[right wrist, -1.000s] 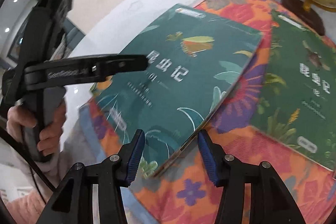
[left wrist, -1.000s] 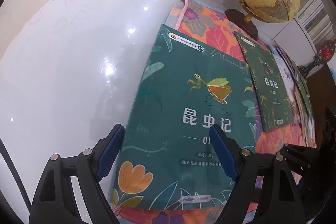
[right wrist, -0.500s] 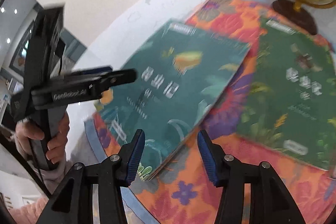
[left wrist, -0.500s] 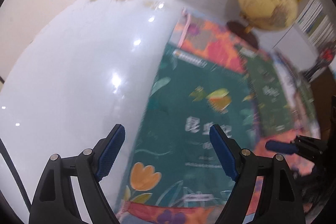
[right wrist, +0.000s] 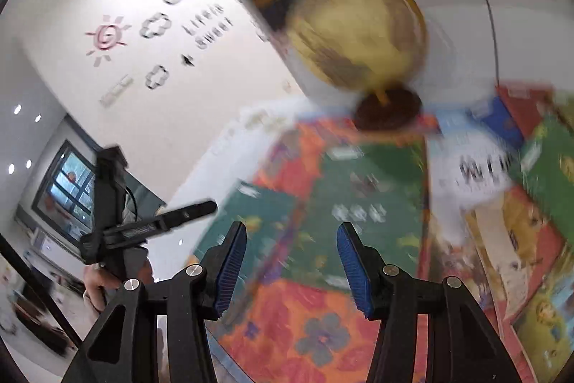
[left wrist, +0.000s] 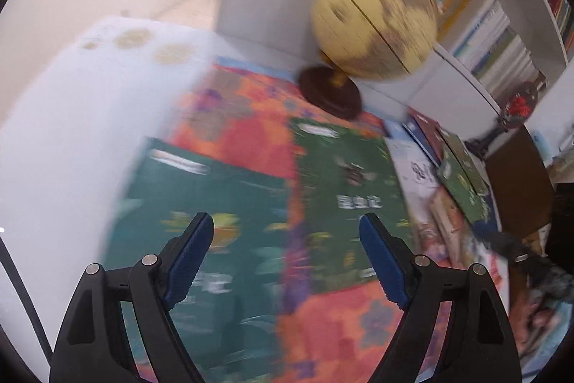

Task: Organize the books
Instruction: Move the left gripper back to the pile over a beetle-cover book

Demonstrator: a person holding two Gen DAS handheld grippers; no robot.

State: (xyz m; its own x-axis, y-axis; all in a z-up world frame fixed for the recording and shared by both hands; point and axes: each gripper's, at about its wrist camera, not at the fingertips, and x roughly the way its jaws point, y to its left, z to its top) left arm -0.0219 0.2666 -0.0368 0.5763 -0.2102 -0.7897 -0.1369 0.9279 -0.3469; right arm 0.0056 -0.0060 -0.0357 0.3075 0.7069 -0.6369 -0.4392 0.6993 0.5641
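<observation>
Both grippers up in the air, over the flowery orange cloth (left wrist: 251, 117), nothing held.

Left gripper (left wrist: 287, 239): blue pads (left wrist: 190, 257) wide apart, only air between. Right gripper (right wrist: 291, 257): pads (right wrist: 351, 268) about half apart, also only air between.

Flat on the cloth, below and in front of the left gripper, under its left pad: the teal insect book (left wrist: 201, 203). Just beside it, toward the right pad: the darker green insect book (left wrist: 344, 182). Not touching, a strip of cloth between. Further right, past the right pad: a fanned pile of other books (left wrist: 452, 174), overlapping. Straight ahead and far off: the yellow globe (left wrist: 373, 24) on its dark foot, with full bookshelves (left wrist: 495, 34) behind.

Very blurry right now, so small details not clear.

Likely step: going over to the next book, maybe the green one or the pile. Hard to say which.

To do it well:
- Slow down first, so the aim is steady.
- Come down at a book's edge, not its middle. Flat books are hard to pinch from on top.
- Slide one pad under the edge, then squeeze gently on the cover.
- Keep well away from the globe. Easy to bump and tip.
- Keep the two grippers from knocking together.
- Take the top book of the pile first, so the others stay put.
</observation>
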